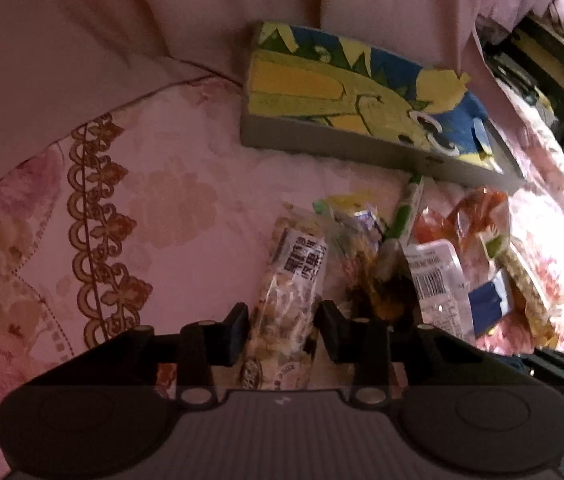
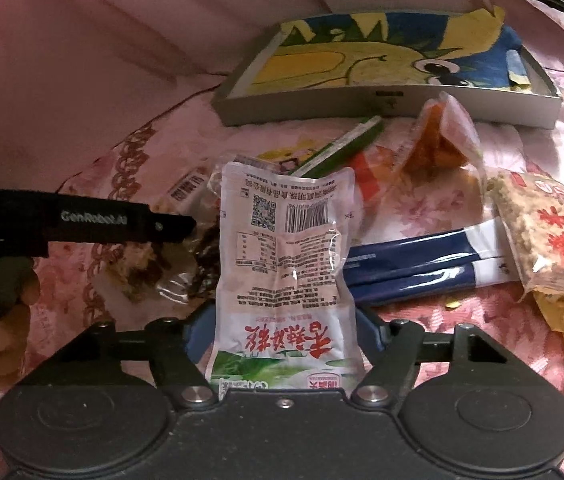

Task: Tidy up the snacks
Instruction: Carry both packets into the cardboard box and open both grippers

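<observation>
Snacks sat heaped mid-frame on the pink bedspread, tray just behind. Left gripper looked clamped on a nut bar, right gripper squeezed the white pouch at its bottom edge. Both looked light, crinkly and slippery, so holding across the width seemed safest.

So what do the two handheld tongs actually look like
Both are matte black plastic. Each of the left tongs and right tongs has two round discs at its base, silver pivot bolts, angular link arms and blue-faced pads. Seen from the right wrist, the left unit's black side bar carries grey GenRobot.AI lettering.
</observation>
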`<state>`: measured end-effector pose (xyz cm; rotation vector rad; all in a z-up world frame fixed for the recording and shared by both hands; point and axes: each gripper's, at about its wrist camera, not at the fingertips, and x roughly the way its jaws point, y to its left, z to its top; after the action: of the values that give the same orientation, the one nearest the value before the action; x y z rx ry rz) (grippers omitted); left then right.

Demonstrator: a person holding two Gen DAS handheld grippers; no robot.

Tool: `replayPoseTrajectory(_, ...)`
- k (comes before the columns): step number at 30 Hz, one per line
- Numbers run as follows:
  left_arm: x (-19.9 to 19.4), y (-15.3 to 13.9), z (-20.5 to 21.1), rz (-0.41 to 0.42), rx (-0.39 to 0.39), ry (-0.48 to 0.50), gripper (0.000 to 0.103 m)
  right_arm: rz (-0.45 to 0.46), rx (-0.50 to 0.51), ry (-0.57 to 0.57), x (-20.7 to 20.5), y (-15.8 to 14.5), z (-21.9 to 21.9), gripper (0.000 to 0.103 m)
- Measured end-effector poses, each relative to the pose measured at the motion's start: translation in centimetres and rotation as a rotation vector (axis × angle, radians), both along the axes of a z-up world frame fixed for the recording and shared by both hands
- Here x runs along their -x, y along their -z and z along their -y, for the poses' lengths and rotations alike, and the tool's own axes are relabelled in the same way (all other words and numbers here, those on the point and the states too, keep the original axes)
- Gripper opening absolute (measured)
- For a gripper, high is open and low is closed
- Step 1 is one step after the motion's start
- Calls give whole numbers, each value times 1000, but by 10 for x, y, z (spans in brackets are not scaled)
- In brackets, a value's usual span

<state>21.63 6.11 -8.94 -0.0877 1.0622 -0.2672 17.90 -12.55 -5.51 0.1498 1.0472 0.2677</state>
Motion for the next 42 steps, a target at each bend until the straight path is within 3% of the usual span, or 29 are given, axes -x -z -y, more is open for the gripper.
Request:
replayPoseTrajectory(3, -3, 6, 4, -12, -20, 10, 41, -17, -14, -7, -4, 6, 1, 82)
replayPoseTrajectory(7, -3, 6, 2, -12, 4, -15, 41, -27, -27, -6, -6, 10, 3, 79)
replayPoseTrajectory(10, -2, 2, -4, -18, 46, -47, 40, -12, -30, -8, -3, 4, 2, 64)
replayPoseTrajectory(12, 0, -1, -9, -9, 67, -66, 40, 15, -11, -19, 0, -4, 0, 45)
replayPoseTrajectory(18, 6, -14, -13, 41, 75, -98, 40, 67, 57, -74, 5, -13, -8, 36)
replayPoseTrajectory(23, 12, -27, -15, 99, 129, -108, 40, 119, 49, -63, 10, -26, -3, 35)
replayPoseTrajectory(30, 6, -38, -14, 220, 197, -157, 40, 257, 9, -19, 11, -45, 10, 35)
replayPoseTrajectory(34, -20, -44, -6, 312, 229, -195, 40, 364, 18, -1, -2, -53, 15, 35)
replayPoseTrajectory(42, -101, -49, 1, 418, 391, -247, 40, 520, -30, 127, -70, -65, 36, 35)
